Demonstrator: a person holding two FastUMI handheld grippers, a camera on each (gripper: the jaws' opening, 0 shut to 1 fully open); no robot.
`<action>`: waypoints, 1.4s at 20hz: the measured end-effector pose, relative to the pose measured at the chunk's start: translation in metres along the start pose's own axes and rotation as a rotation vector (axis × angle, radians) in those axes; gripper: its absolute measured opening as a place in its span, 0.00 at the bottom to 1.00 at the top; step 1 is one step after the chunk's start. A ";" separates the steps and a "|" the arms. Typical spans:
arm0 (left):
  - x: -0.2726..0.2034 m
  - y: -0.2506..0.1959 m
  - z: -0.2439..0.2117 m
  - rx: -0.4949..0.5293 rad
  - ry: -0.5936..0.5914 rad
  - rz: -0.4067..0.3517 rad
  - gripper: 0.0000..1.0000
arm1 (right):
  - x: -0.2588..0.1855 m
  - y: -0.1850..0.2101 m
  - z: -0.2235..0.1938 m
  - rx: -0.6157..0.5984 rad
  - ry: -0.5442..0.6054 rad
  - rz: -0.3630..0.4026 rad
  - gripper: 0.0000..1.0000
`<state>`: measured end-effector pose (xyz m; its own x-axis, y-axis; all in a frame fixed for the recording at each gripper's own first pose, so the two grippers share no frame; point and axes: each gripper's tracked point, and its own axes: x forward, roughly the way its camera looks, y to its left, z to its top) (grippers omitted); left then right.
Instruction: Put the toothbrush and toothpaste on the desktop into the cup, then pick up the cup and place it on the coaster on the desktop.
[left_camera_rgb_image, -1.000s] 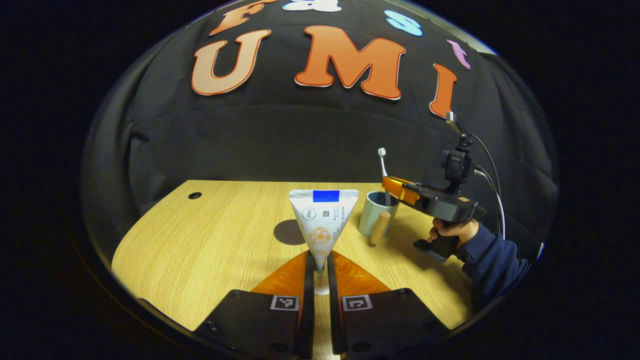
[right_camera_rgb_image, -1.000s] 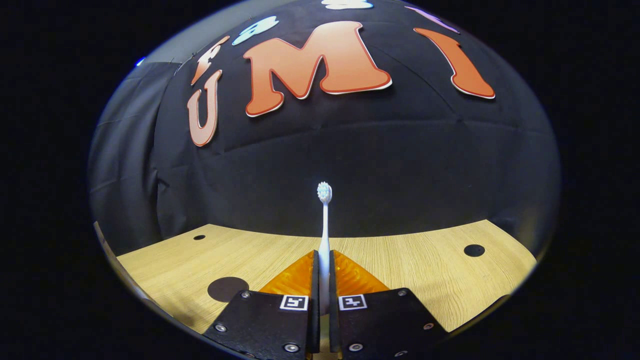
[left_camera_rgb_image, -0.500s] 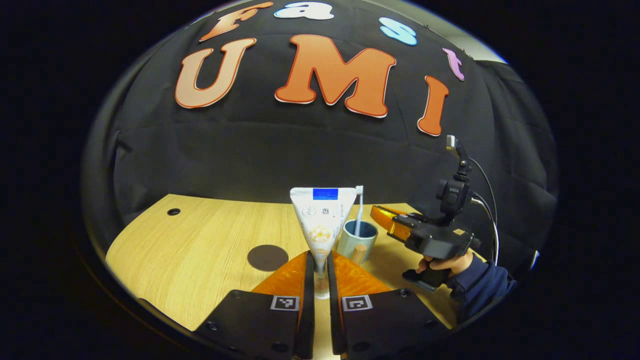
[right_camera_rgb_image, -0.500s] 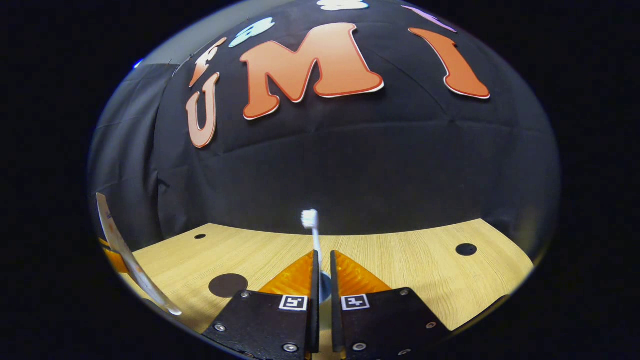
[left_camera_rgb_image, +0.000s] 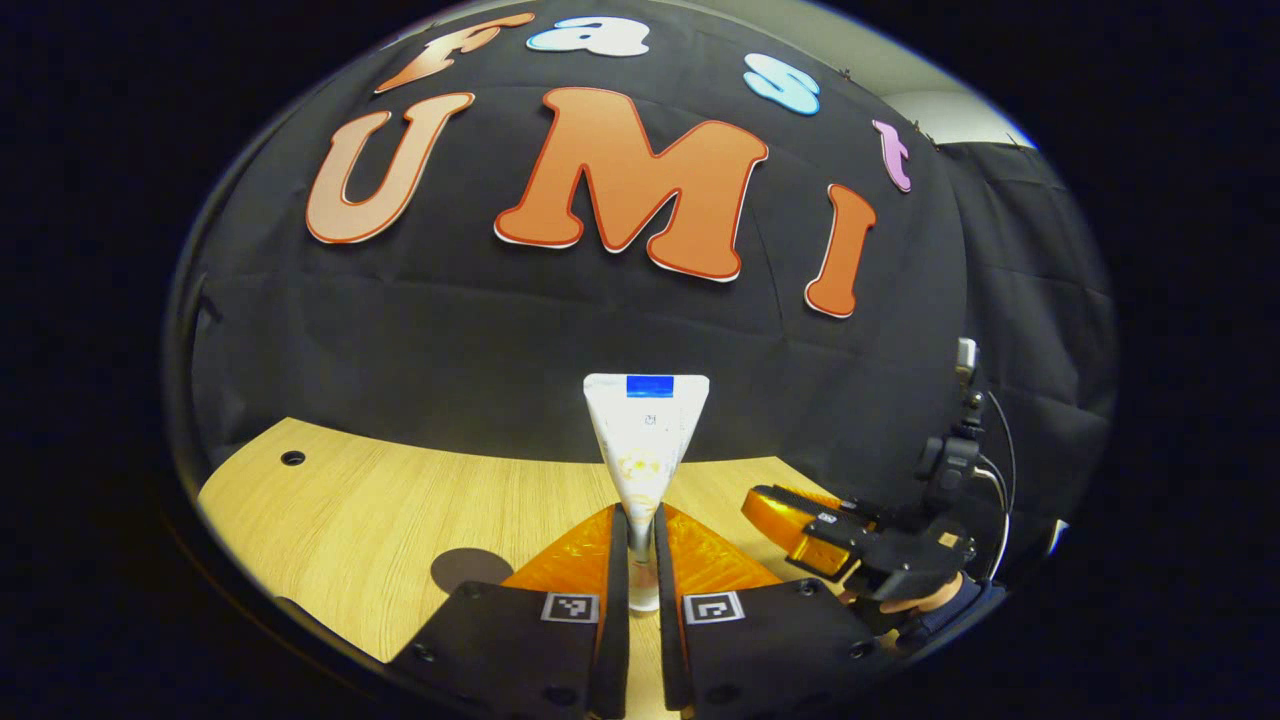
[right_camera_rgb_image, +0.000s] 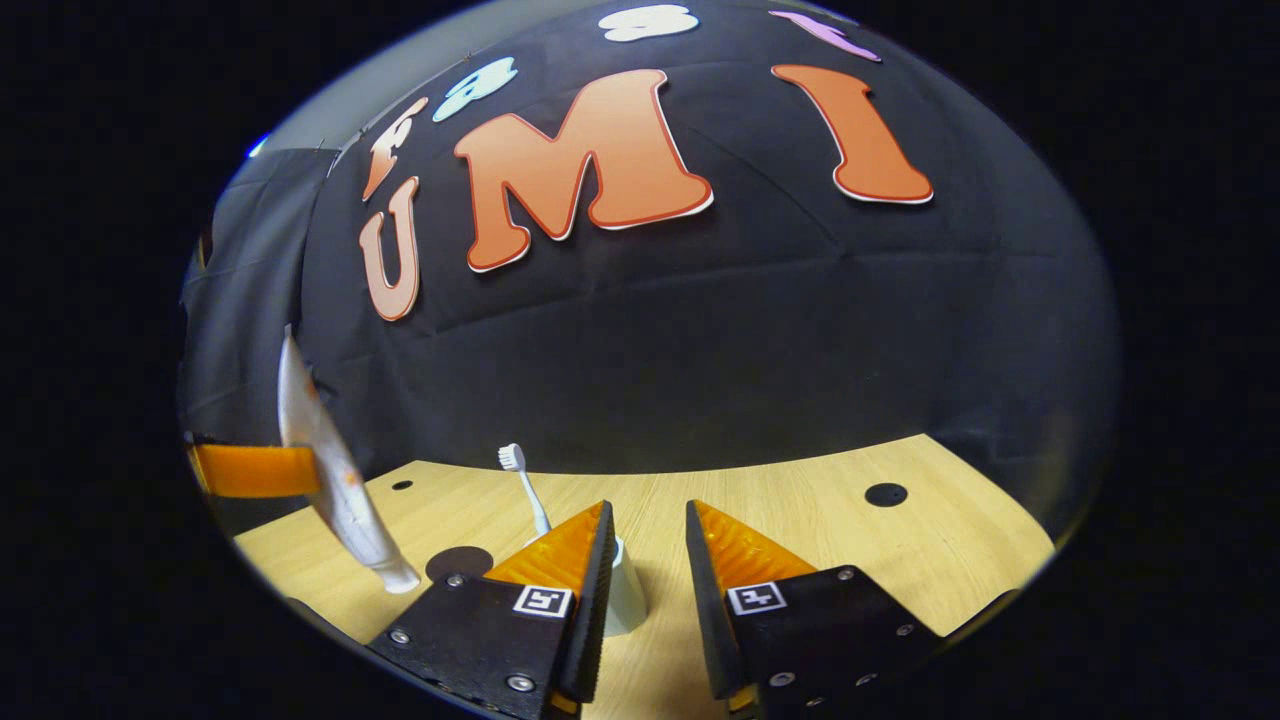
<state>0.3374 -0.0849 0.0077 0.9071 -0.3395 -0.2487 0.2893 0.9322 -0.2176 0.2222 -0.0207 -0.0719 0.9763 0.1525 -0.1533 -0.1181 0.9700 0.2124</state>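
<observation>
in the left gripper view, nearest the lens, the left gripper (left_camera_rgb_image: 640, 560) has its jaws closed on the cap end of the toothpaste (left_camera_rgb_image: 645, 440), which stands upright with its flat crimped end on top. past it lies the worktop (left_camera_rgb_image: 350, 510), with the dark round coaster (left_camera_rgb_image: 470, 568) low and left.

in the right gripper view the right gripper (right_camera_rgb_image: 645, 545) has its jaws apart, holding nothing. just beyond its left finger sits the cup (right_camera_rgb_image: 627, 595), partly hidden, with the toothbrush (right_camera_rgb_image: 525, 485) leaning out of it, head up. farther left the toothpaste hangs cap down, above the worktop and left of the cup.

the risks, as i judge them: the tube's wide end could catch the leaning brush or the rim and tip the cup; let go off-centre, it would fall on the worktop.
</observation>
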 end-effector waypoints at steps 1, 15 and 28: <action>0.012 -0.003 0.004 -0.005 -0.011 -0.009 0.17 | -0.006 -0.002 0.000 0.004 0.001 -0.006 0.49; 0.107 -0.028 -0.012 0.047 -0.027 -0.080 0.17 | -0.069 -0.004 0.027 -0.069 -0.086 -0.031 0.68; 0.136 -0.017 -0.082 0.058 0.124 -0.067 0.17 | -0.086 -0.002 0.020 -0.090 -0.064 -0.047 0.71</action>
<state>0.4306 -0.1577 -0.1001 0.8416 -0.4108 -0.3506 0.3682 0.9114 -0.1839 0.1424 -0.0396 -0.0401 0.9904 0.0964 -0.0987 -0.0845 0.9894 0.1180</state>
